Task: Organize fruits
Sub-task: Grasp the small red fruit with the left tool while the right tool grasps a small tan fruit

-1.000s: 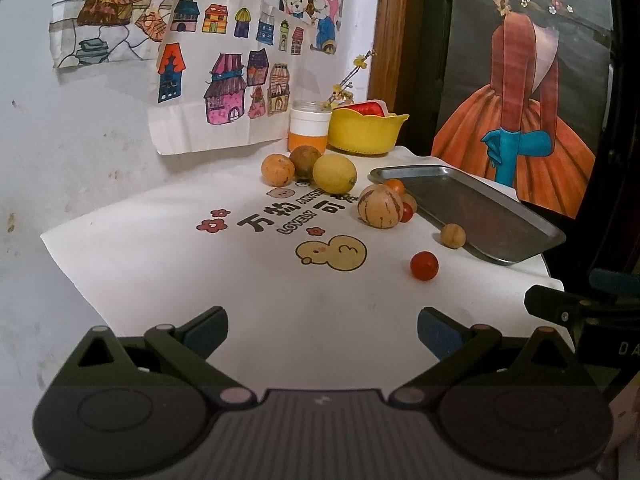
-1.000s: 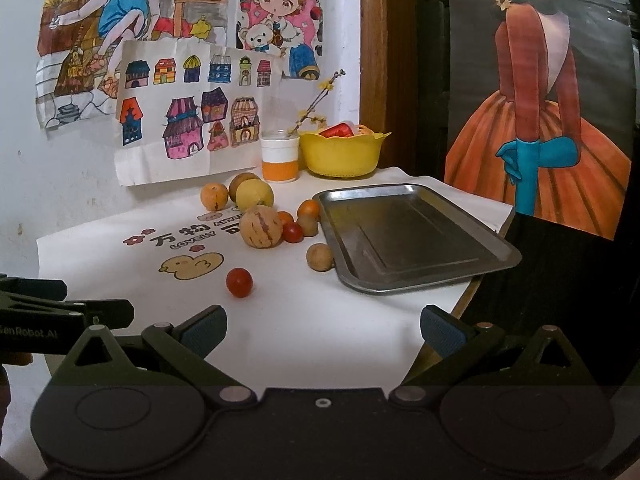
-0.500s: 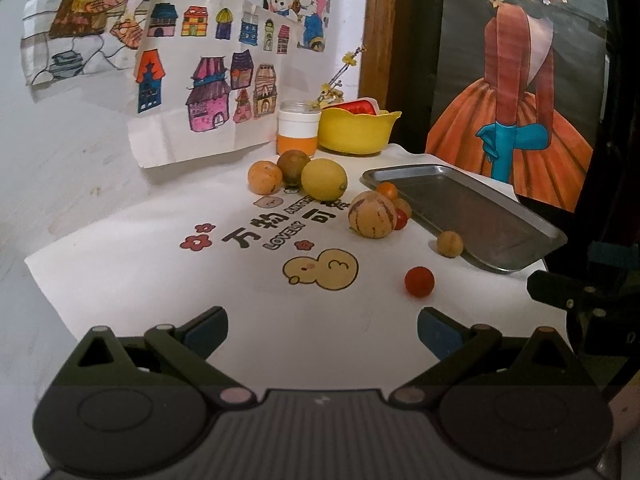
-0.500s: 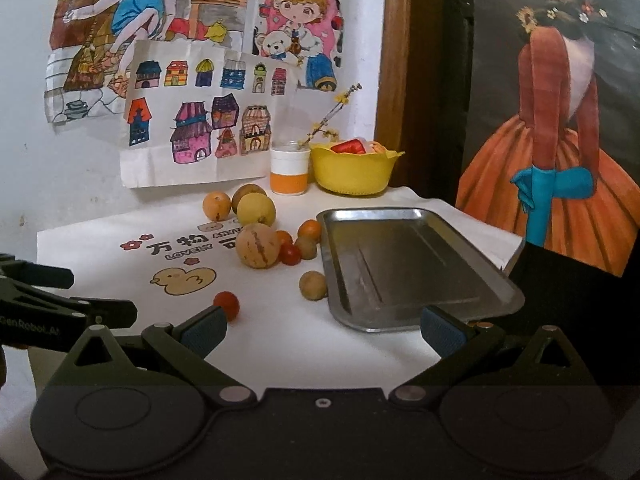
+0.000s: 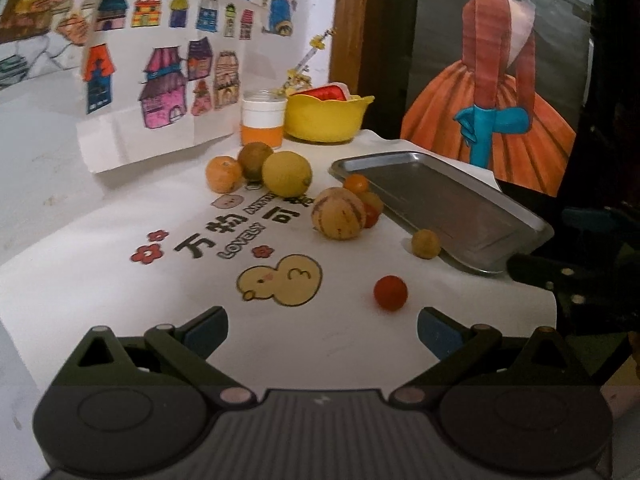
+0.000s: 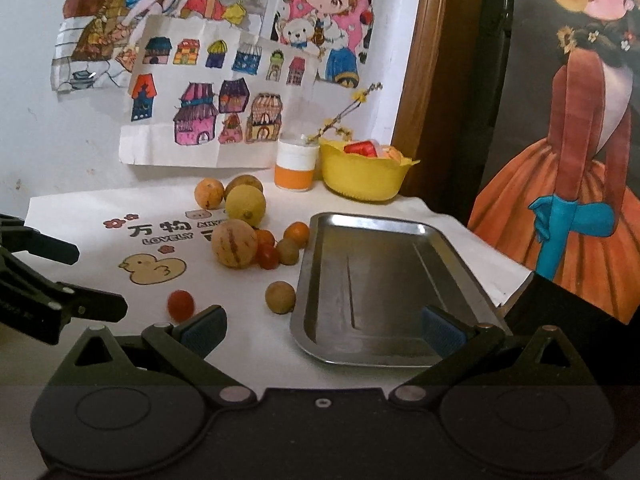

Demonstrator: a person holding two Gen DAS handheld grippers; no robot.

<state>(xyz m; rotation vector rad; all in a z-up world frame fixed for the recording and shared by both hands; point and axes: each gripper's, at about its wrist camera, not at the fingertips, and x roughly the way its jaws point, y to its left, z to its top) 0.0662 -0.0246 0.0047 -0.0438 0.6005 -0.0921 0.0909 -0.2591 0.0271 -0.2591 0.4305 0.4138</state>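
Left gripper (image 5: 322, 330) and right gripper (image 6: 323, 330), each with jaws spread wide and nothing between them, hover low over the near part of a white cloth (image 5: 120, 280) printed with a yellow duck (image 5: 280, 280).

Fruit lies loose on the cloth. A red tomato (image 5: 390, 293) sits alone, nearest the left gripper. A small tan fruit (image 5: 425, 243) lies just beside the near left rim of the metal tray (image 6: 380, 280). Farther back, a striped melon (image 5: 338, 213) touches a cluster of small red and orange fruits (image 6: 280, 246). Behind these, a lemon (image 5: 286, 173), an orange (image 5: 223, 174) and a brown fruit (image 5: 255, 158) sit together.

The tray holds no fruit; in the right wrist view the right gripper's right finger (image 6: 442, 328) overlaps its near end. A yellow bowl (image 6: 366, 178) and an orange-and-white jar (image 6: 295, 168) stand at the wall, under children's drawings (image 6: 208, 120).
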